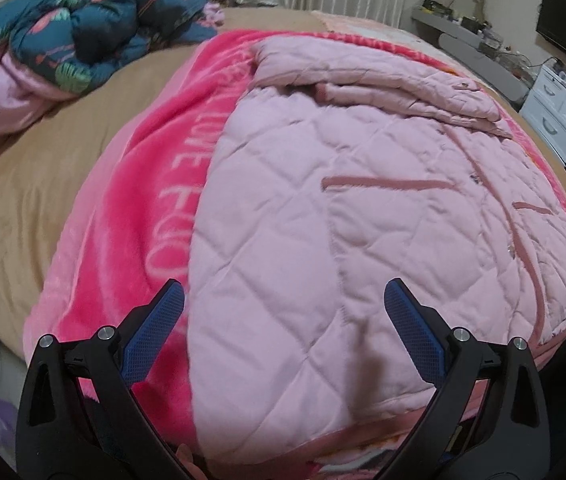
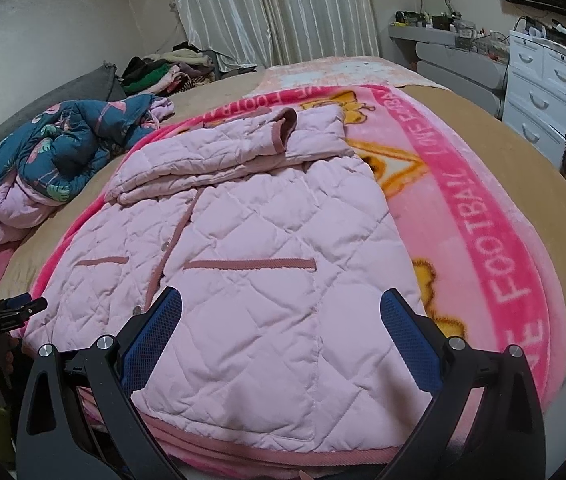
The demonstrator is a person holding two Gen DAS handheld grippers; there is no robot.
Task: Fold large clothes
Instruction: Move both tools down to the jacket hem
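Both sets of jaws stand wide apart and hold nothing: the left gripper and the right gripper each hover above the near hem of the pink quilted jacket, the one from the left side and the other from the right.

That jacket lies front-up on a bright pink blanket spread over the bed, hem toward the camera and collar end far away. Both sleeves appear to be laid across the chest near the collar, one cuff turned up, so the sleeve folds look done. The body remains at full length, so the lengthwise fold, hem up toward the collar, appears to be what is left, and the open fingers at the hem suit that step.

A second, rumpled garment in dark blue print with a pink lining sits well apart at the far left of the bed, not yet folded.

Hard to judge: the collar or hood is covered by the sleeves, and the hem's middle is partly screened by the gripper frames. Blur softens the left wrist view.
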